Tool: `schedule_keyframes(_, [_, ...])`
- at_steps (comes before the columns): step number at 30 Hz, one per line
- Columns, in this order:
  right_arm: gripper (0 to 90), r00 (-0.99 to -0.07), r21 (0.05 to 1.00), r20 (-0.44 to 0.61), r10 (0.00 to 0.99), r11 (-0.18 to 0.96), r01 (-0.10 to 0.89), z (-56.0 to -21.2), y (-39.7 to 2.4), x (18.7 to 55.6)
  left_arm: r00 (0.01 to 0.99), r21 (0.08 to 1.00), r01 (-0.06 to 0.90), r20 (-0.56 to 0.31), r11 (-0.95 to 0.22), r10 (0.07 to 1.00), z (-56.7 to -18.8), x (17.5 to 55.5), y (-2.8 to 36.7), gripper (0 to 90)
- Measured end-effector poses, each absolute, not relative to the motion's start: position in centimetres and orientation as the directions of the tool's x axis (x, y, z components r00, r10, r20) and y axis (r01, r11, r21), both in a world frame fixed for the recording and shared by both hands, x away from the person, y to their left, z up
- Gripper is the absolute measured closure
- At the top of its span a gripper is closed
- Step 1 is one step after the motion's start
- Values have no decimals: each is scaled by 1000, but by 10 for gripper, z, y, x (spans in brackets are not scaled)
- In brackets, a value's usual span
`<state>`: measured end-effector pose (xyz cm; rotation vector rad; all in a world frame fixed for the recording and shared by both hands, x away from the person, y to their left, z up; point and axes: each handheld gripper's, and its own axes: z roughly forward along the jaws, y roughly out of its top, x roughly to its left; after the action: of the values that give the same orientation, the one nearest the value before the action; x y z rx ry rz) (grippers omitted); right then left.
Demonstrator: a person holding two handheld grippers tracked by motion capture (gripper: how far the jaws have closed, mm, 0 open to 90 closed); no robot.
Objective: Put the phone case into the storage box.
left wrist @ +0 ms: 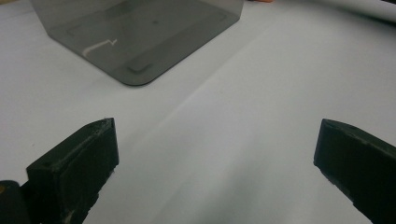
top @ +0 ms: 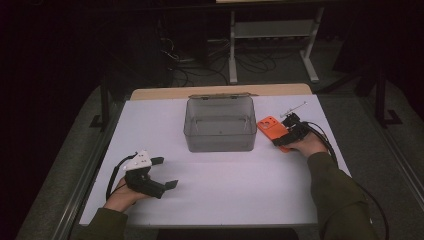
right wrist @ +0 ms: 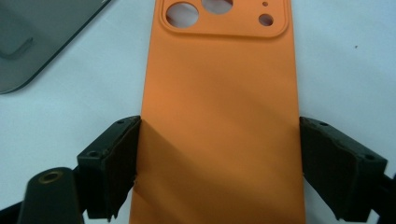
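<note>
The left gripper rests on the white table with its jaws wide apart and nothing between them. The grey box stands mid-table. Just right of it lies the orange phone case, long axis running away from the right gripper, camera cutouts at the far end (near end cut off). The jaws clasp its long edges.
</note>
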<state>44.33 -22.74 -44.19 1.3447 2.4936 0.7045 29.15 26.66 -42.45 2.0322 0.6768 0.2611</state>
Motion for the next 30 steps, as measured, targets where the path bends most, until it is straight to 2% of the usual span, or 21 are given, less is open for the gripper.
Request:
schedule_keyframes(16, [157, -547, 551, 29, 837, 443, 707, -424, -234, 431, 824, 842, 358, -83, -402, 560, -425, 291, 266, 0])
schedule_keyframes(30, [156, -538, 563, 37, 842, 427, 707, -422, -240, 412, 823, 841, 362, -85, -402, 562, -426, 291, 266, 0])
